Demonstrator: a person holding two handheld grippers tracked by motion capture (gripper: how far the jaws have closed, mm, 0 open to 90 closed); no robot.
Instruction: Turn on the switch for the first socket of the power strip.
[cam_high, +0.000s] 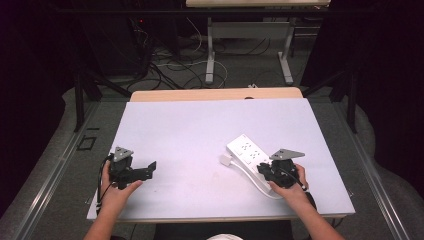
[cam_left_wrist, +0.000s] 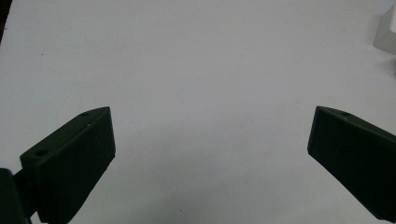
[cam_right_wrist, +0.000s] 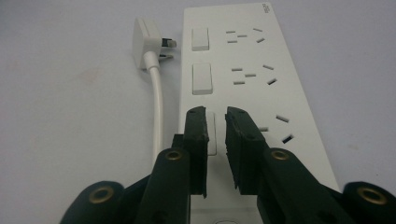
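Hovering over the power strip's (cam_right_wrist: 243, 79) nearest switch (cam_right_wrist: 212, 133): right gripper (cam_right_wrist: 215, 122), fingers nearly together, gripping nothing. Plug (cam_right_wrist: 145, 43) lies unplugged left of the strip. Left gripper (cam_high: 149, 168) idles well left, fingers apart. Nothing visibly done yet.

A white table (cam_high: 200, 130) stands in front of the person, its wooden far edge showing beyond the white top. The person's left hand (cam_high: 116, 192) rests near the near left corner, holding the left gripper (cam_high: 150, 168), whose black jaws point right across bare table. On the right side, a white power strip (cam_high: 248, 156) lies at a slant, its far end toward the middle of the table. A white plug (cam_high: 226, 160) lies just beside its left edge. The right hand (cam_high: 292, 187) holds the right gripper (cam_high: 263, 169) over the strip's near end. Beyond the table, cables (cam_high: 170, 65) sprawl on the floor beneath another table's legs (cam_high: 210, 57).
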